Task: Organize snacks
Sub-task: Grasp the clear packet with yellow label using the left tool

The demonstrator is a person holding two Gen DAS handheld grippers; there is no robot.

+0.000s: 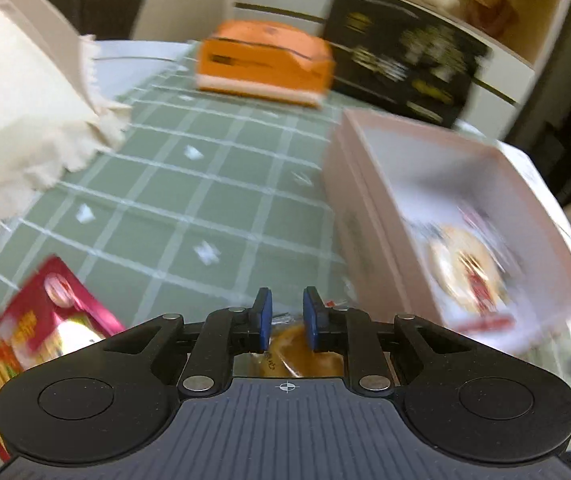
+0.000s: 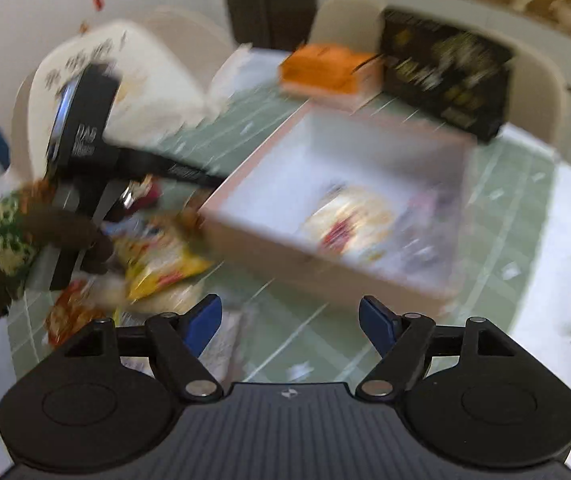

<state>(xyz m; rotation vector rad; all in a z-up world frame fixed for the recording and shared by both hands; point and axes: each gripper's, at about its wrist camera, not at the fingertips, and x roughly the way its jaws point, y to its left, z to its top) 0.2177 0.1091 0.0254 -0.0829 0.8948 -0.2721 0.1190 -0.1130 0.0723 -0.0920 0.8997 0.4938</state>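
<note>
Blue pads of the left tool (image 1: 287, 318) sit close together, clenched on a clear-wrapped orange pastry (image 1: 297, 350) that shows between and below them. From that view, going left to right: a red packet (image 1: 35, 336) lies flat at the near left edge of the green checked surface (image 1: 189, 208); a cream cloth bag (image 1: 17, 108) hangs in above it; an orange box (image 1: 265, 62) stands at the far end, with a black box (image 1: 401, 66) upright just beside it; a pink box (image 1: 365, 200) with white inside stands open on the right, holding one round wrapped snack (image 1: 467, 270).

Over on the right wrist view, the right tool (image 2: 290, 322) is released, its pads spread wide with nothing between them, above the surface. At the left, a gloved hand (image 2: 65, 236) holds the other tool's handle, which reaches toward the pink box's (image 2: 253, 248) near corner. A blurred pile of yellow and red snacks (image 2: 157, 264) lies beside that hand, just left of the box. The round snack (image 2: 349, 220) rests inside it. Everything is motion-blurred, so labels cannot be read.
</note>
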